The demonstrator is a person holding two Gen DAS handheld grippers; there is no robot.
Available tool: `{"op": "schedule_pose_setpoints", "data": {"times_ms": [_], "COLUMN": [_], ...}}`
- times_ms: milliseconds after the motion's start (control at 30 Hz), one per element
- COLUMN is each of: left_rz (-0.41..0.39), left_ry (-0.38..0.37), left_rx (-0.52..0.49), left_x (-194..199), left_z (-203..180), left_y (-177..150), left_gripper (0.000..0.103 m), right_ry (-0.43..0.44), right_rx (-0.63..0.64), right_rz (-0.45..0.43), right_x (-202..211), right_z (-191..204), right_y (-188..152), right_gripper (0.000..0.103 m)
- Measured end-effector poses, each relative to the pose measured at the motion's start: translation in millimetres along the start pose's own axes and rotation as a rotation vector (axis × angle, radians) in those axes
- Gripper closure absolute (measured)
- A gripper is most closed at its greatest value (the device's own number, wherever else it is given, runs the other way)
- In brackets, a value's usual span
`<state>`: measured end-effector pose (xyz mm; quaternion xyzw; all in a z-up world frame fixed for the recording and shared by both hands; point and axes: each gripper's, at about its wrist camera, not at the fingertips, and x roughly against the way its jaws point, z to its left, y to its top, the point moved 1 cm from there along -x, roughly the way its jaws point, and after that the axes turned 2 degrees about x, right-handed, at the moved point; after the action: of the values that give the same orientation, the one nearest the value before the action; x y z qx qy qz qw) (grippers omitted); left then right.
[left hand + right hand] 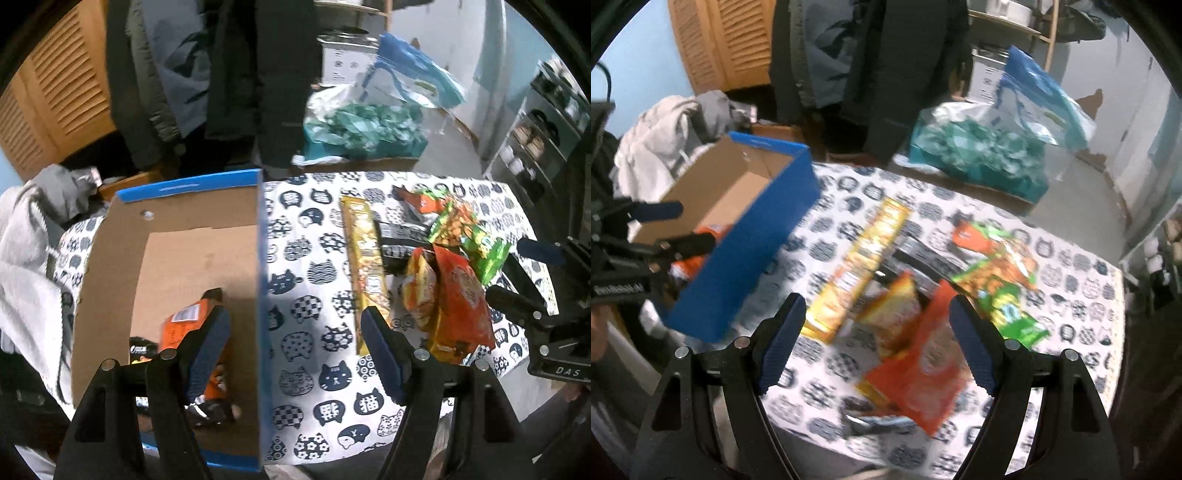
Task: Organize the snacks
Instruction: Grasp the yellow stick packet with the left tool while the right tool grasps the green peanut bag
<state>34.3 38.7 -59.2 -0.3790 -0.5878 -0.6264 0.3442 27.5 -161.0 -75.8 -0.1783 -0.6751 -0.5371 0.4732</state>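
Observation:
A blue cardboard box (184,251) stands at the table's left; it also shows in the right wrist view (750,236). An orange snack packet (192,325) lies inside it. My left gripper (295,332) is open and empty, straddling the box's right wall. A pile of snacks lies to the right: a long yellow packet (364,258), a red packet (461,299), a green packet (469,236). My right gripper (877,336) is open above the red packet (923,369), beside the long yellow packet (860,266). It also shows at the right edge of the left wrist view (517,273).
The table has a cat-pattern cloth (314,295). Dark coats (236,74) hang behind it. A teal bag (362,129) and a blue-and-clear bag (410,70) sit beyond the far edge. Grey clothing (29,240) lies to the left. A shelf unit (535,129) stands at right.

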Motion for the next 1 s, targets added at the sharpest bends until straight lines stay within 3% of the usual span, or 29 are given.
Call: {"op": "schedule_pose_setpoints", "data": {"times_ms": [167, 300, 567, 1000], "left_rz": [0.029, 0.057, 0.096, 0.204], "left_ry": [-0.01, -0.023, -0.022, -0.047], "left_rx": [-0.032, -0.036, -0.033, 0.053], "left_x": [-10, -22, -55, -123], "left_z": [-21, -31, -46, -59], "left_y": [2, 4, 14, 36], "left_gripper": [0.028, 0.028, 0.028, 0.028], "right_ry": [-0.069, -0.074, -0.105, -0.04], "right_rx": [-0.007, -0.025, 0.057, 0.031], "right_rz": [0.006, 0.021, 0.104, 0.24], "right_x": [5, 6, -8, -72], "right_z": [-24, -42, -66, -114], "right_y": [-18, -25, -15, 3], "right_gripper": [0.023, 0.023, 0.023, 0.023]}}
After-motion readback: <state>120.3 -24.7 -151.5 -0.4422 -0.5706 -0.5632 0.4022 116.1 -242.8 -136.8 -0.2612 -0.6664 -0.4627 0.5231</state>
